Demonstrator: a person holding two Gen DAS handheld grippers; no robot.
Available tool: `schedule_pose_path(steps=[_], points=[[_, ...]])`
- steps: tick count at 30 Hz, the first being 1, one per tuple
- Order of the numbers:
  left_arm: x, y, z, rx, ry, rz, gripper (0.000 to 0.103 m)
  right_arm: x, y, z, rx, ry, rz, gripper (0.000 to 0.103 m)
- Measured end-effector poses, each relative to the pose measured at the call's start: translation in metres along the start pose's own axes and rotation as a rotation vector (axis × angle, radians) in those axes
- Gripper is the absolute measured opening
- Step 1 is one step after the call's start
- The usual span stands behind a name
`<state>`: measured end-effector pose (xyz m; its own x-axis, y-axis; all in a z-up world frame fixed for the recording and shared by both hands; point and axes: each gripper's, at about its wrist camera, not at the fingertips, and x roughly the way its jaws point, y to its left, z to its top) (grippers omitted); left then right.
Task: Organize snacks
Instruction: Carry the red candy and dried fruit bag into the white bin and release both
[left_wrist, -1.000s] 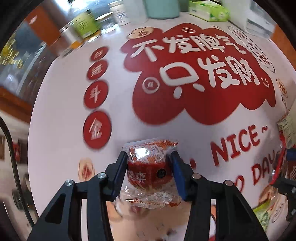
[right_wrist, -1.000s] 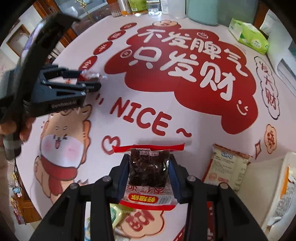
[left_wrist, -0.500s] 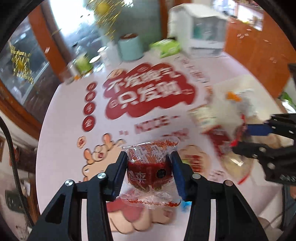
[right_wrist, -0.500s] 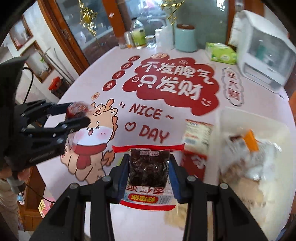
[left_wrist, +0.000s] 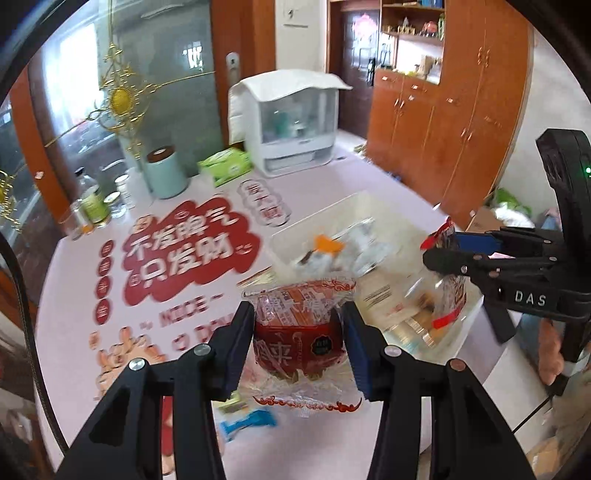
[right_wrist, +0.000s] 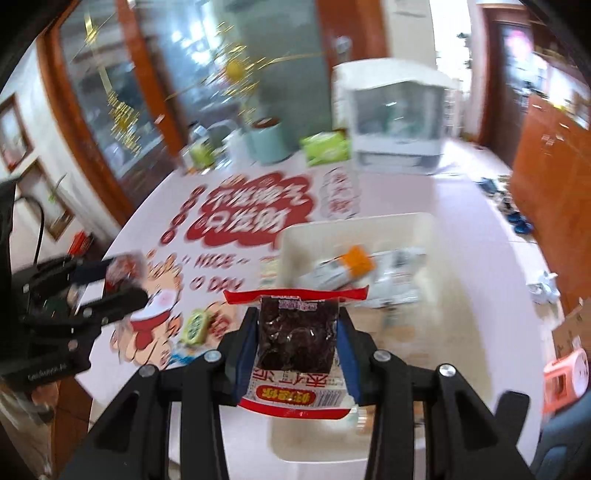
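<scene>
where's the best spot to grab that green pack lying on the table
Grip the green pack across its narrow width, coming straight down from above: it lies flat on the table, so only its side edges offer a hold. Both hand-held grippers are full now.

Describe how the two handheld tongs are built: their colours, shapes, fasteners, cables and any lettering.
Both the left tongs and the right tongs are matte black, with angular open-frame fingers joined by round silver screws. Blue pads line the inner faces. The right unit's body carries white "DAS" lettering and a small green light. A black cable runs beside the left unit.
</scene>
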<state>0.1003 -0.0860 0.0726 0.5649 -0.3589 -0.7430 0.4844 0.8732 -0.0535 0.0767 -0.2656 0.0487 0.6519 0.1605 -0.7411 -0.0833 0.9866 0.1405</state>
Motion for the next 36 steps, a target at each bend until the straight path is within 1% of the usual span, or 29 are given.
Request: schedule_pose_path(steps=[3,4,8,10,14,18,21,22,23,24,25,26,28,36], points=[[0.018,-0.02,0.004,-0.018,-0.005,-0.043,0.047,-0.008,-0.025,-0.001,0.058,-0.039,-0.058,0.041],[0.024,-0.025,0.004,-0.018,-0.005,-0.044,0.047,-0.009,-0.032,-0.001,0.071,-0.048,-0.084,0.041],[0.055,-0.054,-0.003,-0.009,0.028,-0.067,0.047,-0.007,-0.054,-0.005,0.112,-0.063,-0.159,0.041],[0.07,-0.067,-0.009,0.0,0.05,-0.076,0.048,-0.004,-0.059,-0.008,0.12,-0.063,-0.183,0.041],[0.09,-0.088,-0.019,0.036,0.077,-0.043,0.048,0.007,-0.065,-0.011,0.128,-0.054,-0.212,0.041],[0.097,-0.092,-0.025,0.03,0.093,-0.036,0.048,0.014,-0.064,-0.01,0.114,-0.055,-0.238,0.041],[0.098,-0.094,-0.028,0.032,0.091,-0.017,0.051,0.017,-0.062,-0.007,0.11,-0.055,-0.244,0.043],[0.096,-0.094,-0.028,0.034,0.089,-0.007,0.055,0.017,-0.062,-0.006,0.112,-0.059,-0.247,0.043],[0.095,-0.094,-0.028,0.036,0.082,0.001,0.068,0.017,-0.062,-0.005,0.114,-0.065,-0.248,0.044],[0.091,-0.093,-0.029,0.035,0.062,0.012,0.076,0.017,-0.062,-0.003,0.116,-0.069,-0.244,0.045],[0.089,-0.092,-0.028,0.034,0.049,0.021,0.089,0.016,-0.062,-0.002,0.122,-0.077,-0.243,0.05],[0.084,-0.09,-0.028,0.033,0.026,0.039,0.093,0.015,-0.062,-0.002,0.129,-0.087,-0.247,0.057],[0.078,-0.088,-0.028,0.039,0.003,0.07,0.093,0.012,-0.061,-0.001,0.136,-0.104,-0.248,0.064],[0.059,-0.067,-0.034,0.01,-0.03,0.15,0.093,0.011,-0.046,-0.004,0.107,-0.099,-0.219,0.065]])
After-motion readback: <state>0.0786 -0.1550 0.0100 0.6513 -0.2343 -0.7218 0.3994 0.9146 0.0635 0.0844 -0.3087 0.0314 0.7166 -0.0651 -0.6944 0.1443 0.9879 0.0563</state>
